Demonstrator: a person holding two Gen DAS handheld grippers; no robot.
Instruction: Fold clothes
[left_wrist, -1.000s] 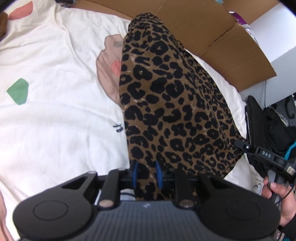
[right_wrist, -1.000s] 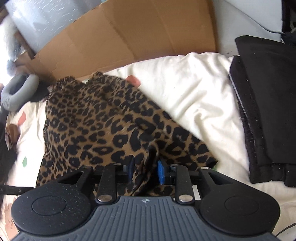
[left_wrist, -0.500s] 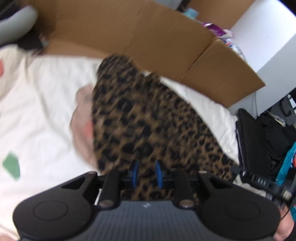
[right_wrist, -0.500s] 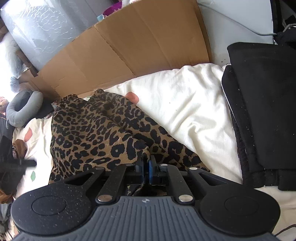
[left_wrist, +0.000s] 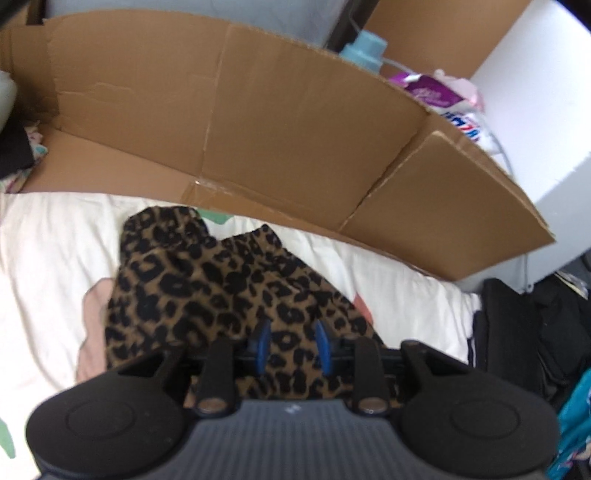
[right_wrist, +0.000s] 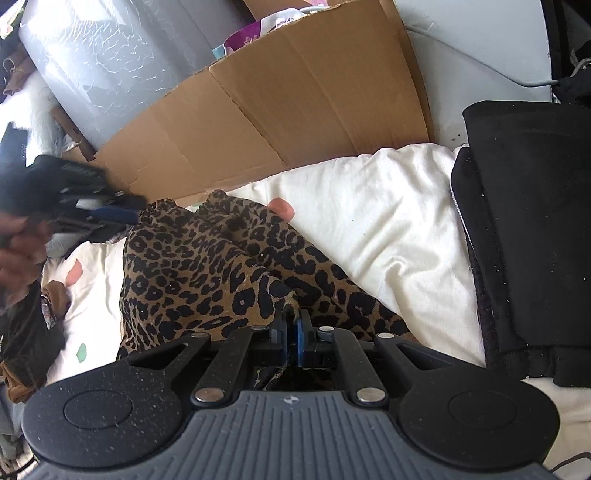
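A leopard-print garment (left_wrist: 207, 295) lies crumpled on the cream bedsheet (left_wrist: 44, 258). My left gripper (left_wrist: 291, 343) hovers over its near part, its blue fingers apart, with fabric showing between and beneath them. In the right wrist view the same garment (right_wrist: 192, 273) spreads left of centre. My right gripper (right_wrist: 291, 328) is shut on a raised fold at its near edge. The left gripper (right_wrist: 136, 212), held by a hand (right_wrist: 18, 240), hangs above the garment's far left corner.
A brown cardboard sheet (left_wrist: 295, 129) stands along the bed's far edge, also in the right wrist view as the cardboard sheet (right_wrist: 277, 118). A stack of folded black clothes (right_wrist: 528, 221) lies on the right. Bare sheet (right_wrist: 388, 229) separates it from the garment.
My right gripper shut on the fold about half a second ago and still holds it. The left gripper rose and swung toward the cardboard. The stretched garment has slumped onto the bed.
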